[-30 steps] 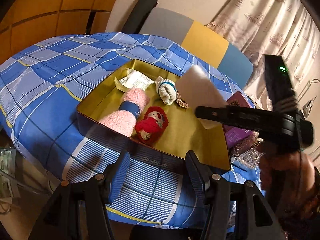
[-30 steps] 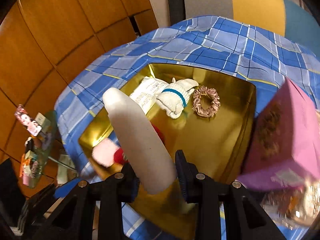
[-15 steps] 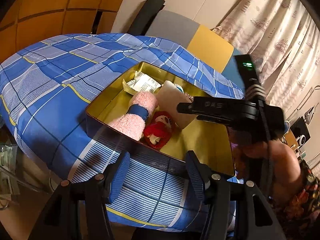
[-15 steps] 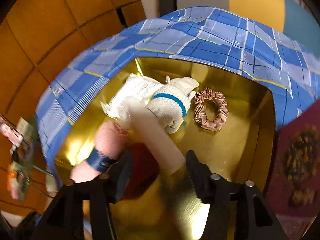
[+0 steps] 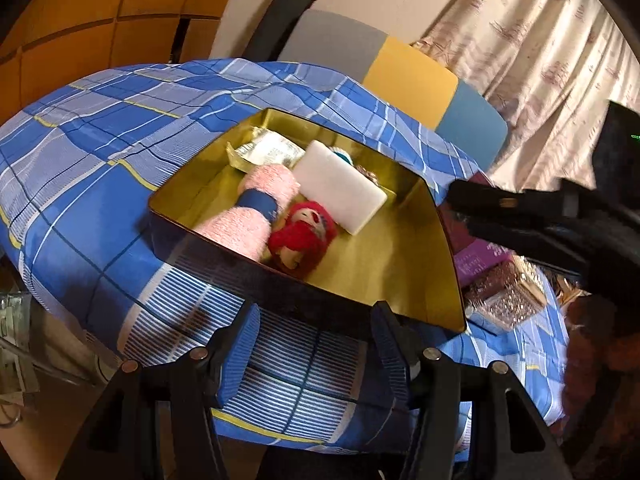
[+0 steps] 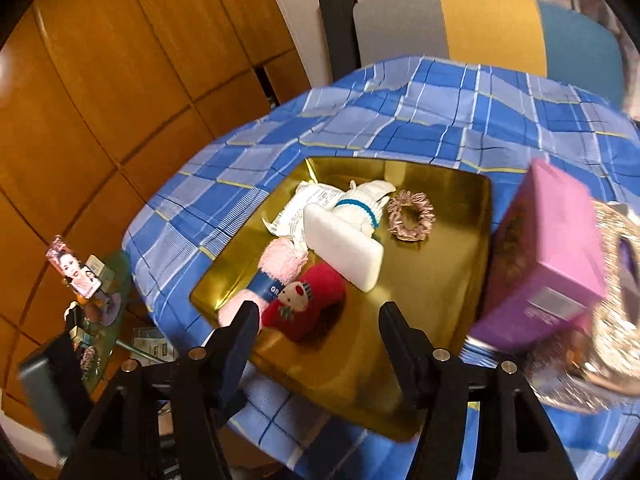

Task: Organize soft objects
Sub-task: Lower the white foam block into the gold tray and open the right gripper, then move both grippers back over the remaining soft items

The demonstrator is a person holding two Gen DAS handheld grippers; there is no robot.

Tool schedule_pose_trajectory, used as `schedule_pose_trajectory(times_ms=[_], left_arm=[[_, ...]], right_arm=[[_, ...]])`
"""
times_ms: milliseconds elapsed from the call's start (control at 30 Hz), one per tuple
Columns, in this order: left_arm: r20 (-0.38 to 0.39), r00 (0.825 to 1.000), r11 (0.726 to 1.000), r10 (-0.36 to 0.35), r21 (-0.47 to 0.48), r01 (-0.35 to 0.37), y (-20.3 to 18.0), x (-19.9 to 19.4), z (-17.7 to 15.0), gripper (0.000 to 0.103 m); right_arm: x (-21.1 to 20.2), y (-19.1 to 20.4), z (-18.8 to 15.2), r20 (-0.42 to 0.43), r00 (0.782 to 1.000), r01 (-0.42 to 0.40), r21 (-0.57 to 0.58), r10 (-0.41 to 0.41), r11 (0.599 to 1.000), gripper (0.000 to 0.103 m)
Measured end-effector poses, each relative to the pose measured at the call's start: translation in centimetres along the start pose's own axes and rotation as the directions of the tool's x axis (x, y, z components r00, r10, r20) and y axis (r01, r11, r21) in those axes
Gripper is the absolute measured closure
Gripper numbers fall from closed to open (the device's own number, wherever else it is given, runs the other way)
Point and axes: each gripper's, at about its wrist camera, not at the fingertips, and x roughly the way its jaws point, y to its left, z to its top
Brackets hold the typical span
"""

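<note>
A gold tin tray (image 5: pixel 424 280) (image 6: pixel 444 276) sits on the blue checked cloth. In it lie a white sponge block (image 5: pixel 340 192) (image 6: pixel 344 248), a rolled pink towel with a blue band (image 5: pixel 256 212) (image 6: pixel 276 268), a red plush doll (image 5: pixel 304 236) (image 6: pixel 308 304), a white glove with a blue stripe (image 6: pixel 360 204), a paper packet (image 5: pixel 272 150) (image 6: pixel 304 204) and a brown scrunchie (image 6: pixel 410 216). My left gripper (image 5: pixel 314 344) is open and empty over the tray's near edge. My right gripper (image 6: pixel 316 344) is open and empty above the tray; its body shows at the right of the left wrist view (image 5: pixel 520 216).
A pink-purple box (image 6: pixel 548 264) (image 5: pixel 476 264) and a glittery item (image 6: pixel 616 304) (image 5: pixel 504 300) stand right of the tray. A grey, yellow and blue chair (image 5: pixel 400 72) (image 6: pixel 488 28) is behind the table. A small glass side table with clutter (image 6: pixel 92 292) is at the lower left.
My right gripper opened and let go of the white sponge block, which now lies in the tray against the towel and doll. The right gripper then drew back up and to the right.
</note>
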Motion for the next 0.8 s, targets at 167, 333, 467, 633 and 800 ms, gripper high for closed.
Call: schedule_pose_trajectory(times_ms=[167, 333, 467, 633, 800], left_arm=[[-0.017, 1.000, 0.998, -0.015, 0.068, 0.016, -1.8, 0.2, -0.9, 0.044], [-0.045, 0.998, 0.990, -0.051, 0.128, 0.057, -3.7, 0.6, -2.1, 0.044], [-0.103, 0.988, 0.984, -0.113, 0.124, 0.126, -4.9, 1.1, -3.1, 0.044], [-0.139, 0.977, 0.966, -0.162, 0.181, 0.186, -7.3, 1.0, -4.7, 0.044], [-0.180, 0.964, 0.936, -0.197, 0.259, 0.240, -10.3, 0.8, -6.4, 0.044]], right_arm=[[-5.0, -1.0, -1.8, 0.082, 0.996, 0.030, -0.021, -0.028, 0.999, 0.037], [-8.6, -4.0, -3.6, 0.121, 0.990, 0.070, 0.040, -0.074, 0.997, 0.035], [-10.8, -6.8, -5.2, 0.132, 0.985, 0.099, 0.113, -0.113, 0.989, 0.035], [-13.2, -11.3, -7.6, 0.147, 0.973, 0.142, 0.235, -0.180, 0.962, 0.035], [-14.8, -16.4, -9.8, 0.124, 0.961, 0.187, 0.366, -0.247, 0.912, 0.035]])
